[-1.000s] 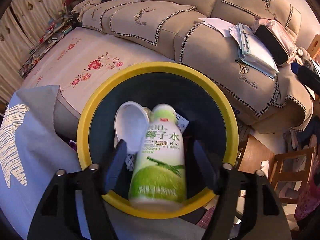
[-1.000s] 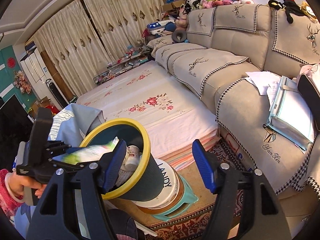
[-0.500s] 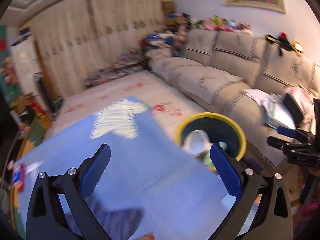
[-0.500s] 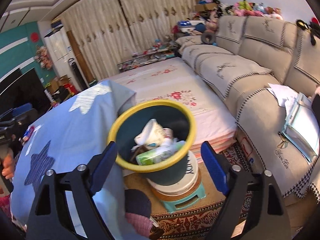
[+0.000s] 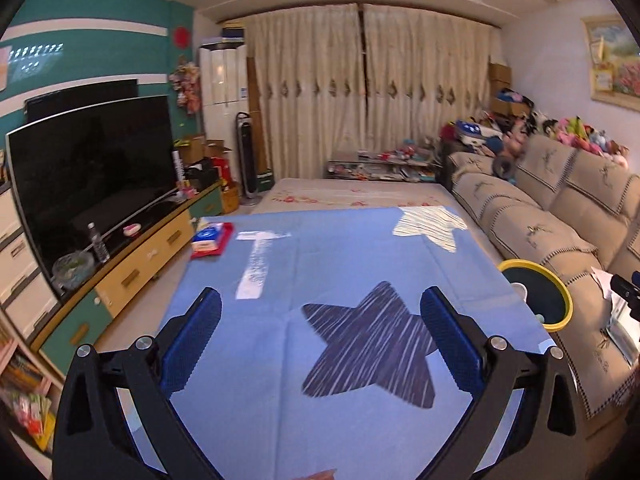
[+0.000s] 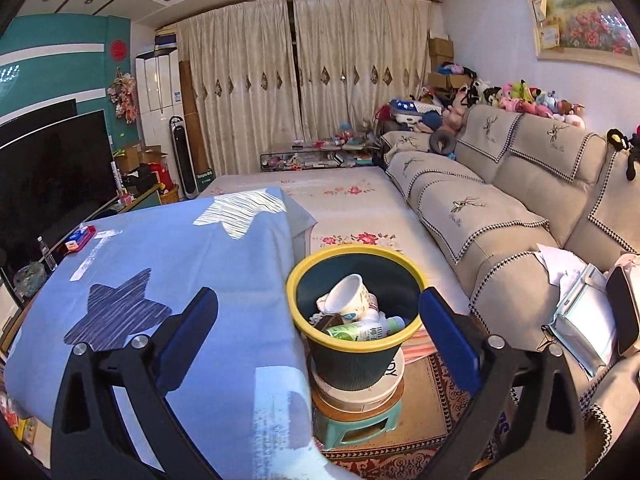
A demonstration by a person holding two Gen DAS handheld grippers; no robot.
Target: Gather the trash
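Both our claws gape empty: left claw (image 5: pixel 320 336) over table (image 5: pixel 340 264), right claw (image 6: pixel 318 330) near trash bin (image 6: pixel 354 354) holding coconut bottle (image 6: pixel 366 330).

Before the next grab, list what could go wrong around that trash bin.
1. The yellow-rimmed bin stands on a round white tub stacked on a small green stool; a knock could topple it.
2. The green bottle and white cup lie near the rim, so more trash may spill.
3. The blue tablecloth hangs beside the bin; either open gripper, left or right, might snag it.

bottle (image 6: pixel 366 330) now in bin (image 6: pixel 356 350)
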